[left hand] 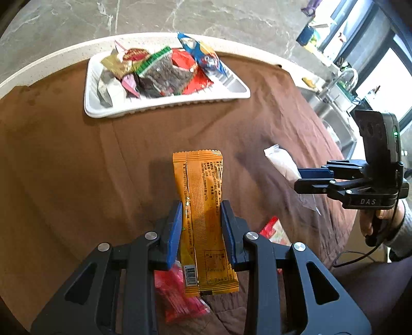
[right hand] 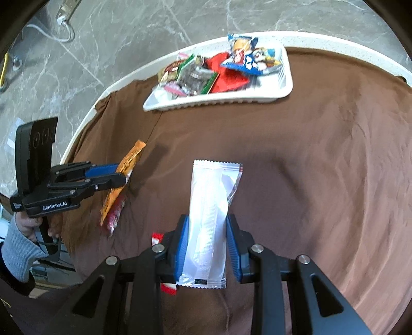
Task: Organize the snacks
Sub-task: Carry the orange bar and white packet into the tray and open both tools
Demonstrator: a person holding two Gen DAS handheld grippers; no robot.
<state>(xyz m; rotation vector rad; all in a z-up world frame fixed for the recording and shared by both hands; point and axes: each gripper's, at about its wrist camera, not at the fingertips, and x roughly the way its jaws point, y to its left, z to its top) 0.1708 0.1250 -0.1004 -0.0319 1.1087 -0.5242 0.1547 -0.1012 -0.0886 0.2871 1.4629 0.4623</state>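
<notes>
A round bench under wrinkled brown cloth stands on grey marbled floor. Nearer than the ribbed white tray, left tongs clamp a glossy orange sachet; right tongs clamp a translucent white packet.

Between the left jaws: a snack bar, running lengthwise ahead of them. Under and just behind those jaws, on the cloth: a small packet. Another packet just right of them. Between the right jaws: a wafer pack, pointing forward. Far ahead of both, on the desk: a tray with wrapped snacks piled inside.
</notes>
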